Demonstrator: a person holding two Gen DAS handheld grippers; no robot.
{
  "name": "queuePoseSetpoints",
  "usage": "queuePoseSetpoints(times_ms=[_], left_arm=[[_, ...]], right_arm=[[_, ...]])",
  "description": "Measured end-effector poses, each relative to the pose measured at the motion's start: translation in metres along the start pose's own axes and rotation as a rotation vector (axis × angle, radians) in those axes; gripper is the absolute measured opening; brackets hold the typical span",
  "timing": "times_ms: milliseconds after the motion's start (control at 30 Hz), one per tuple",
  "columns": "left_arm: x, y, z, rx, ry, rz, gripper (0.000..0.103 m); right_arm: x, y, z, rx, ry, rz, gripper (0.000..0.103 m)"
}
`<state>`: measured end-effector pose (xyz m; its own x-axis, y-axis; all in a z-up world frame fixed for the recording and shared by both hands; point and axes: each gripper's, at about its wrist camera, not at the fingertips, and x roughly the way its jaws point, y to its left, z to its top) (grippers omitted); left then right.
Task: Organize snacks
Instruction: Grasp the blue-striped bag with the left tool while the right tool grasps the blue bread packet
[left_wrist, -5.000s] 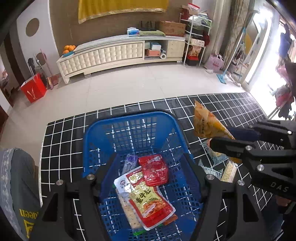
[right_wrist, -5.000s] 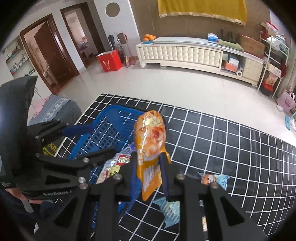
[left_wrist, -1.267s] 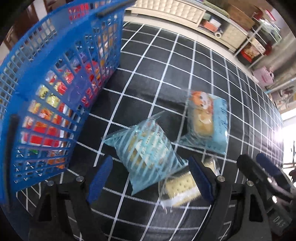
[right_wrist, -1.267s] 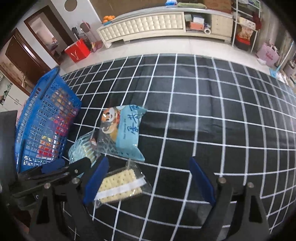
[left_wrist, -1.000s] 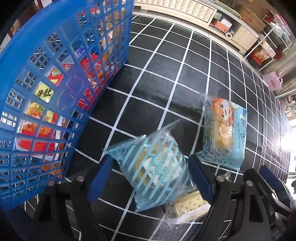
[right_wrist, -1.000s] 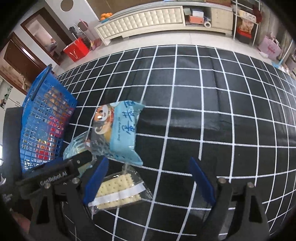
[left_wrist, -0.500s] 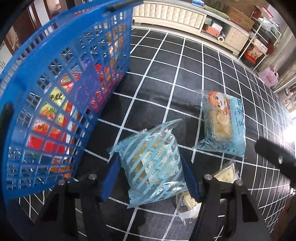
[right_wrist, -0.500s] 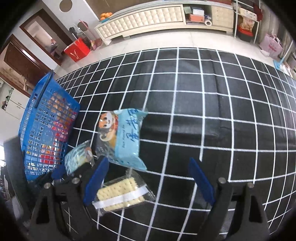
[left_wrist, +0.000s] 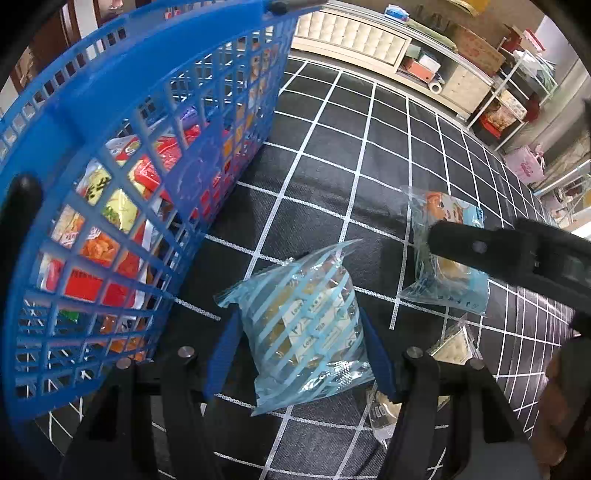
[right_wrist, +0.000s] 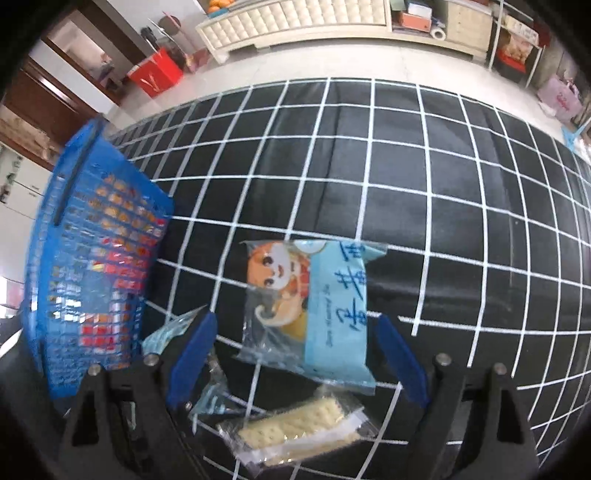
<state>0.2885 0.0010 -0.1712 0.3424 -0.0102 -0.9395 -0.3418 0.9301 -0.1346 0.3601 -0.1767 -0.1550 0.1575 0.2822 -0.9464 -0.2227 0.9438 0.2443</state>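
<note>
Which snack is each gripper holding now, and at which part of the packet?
The left gripper, whose jaws have just been closing, holds the striped blue packet by its two long sides. The right gripper holds nothing; its jaws stand open above the cartoon packet.

So the surface is a black cloth with a white grid (right_wrist: 424, 192). The blue basket (right_wrist: 92, 266) sits on its left part. Right of the basket lie a cartoon-print blue packet (right_wrist: 325, 306) and, nearer the camera, a clear cracker pack (right_wrist: 299, 432).
</note>
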Motion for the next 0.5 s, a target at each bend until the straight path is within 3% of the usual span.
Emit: queuePoseSetpoints(times_ms=[233, 400, 500], left_arm=[[0.005, -0.006, 0.009, 0.027, -0.011, -0.010, 0.061], [0.004, -0.006, 0.007, 0.033, -0.012, -0.015, 0.061], [0.002, -0.009, 0.005, 0.050, -0.020, -0.015, 0.060]], right_arm=[[0.016, 0.011, 0.003, -0.034, 0.015, -0.085, 0.090], [0.032, 0.013, 0.000, -0.020, 0.038, -0.055, 0.070], [0.029, 0.008, -0.006, -0.012, 0.016, -0.045, 0.069]])
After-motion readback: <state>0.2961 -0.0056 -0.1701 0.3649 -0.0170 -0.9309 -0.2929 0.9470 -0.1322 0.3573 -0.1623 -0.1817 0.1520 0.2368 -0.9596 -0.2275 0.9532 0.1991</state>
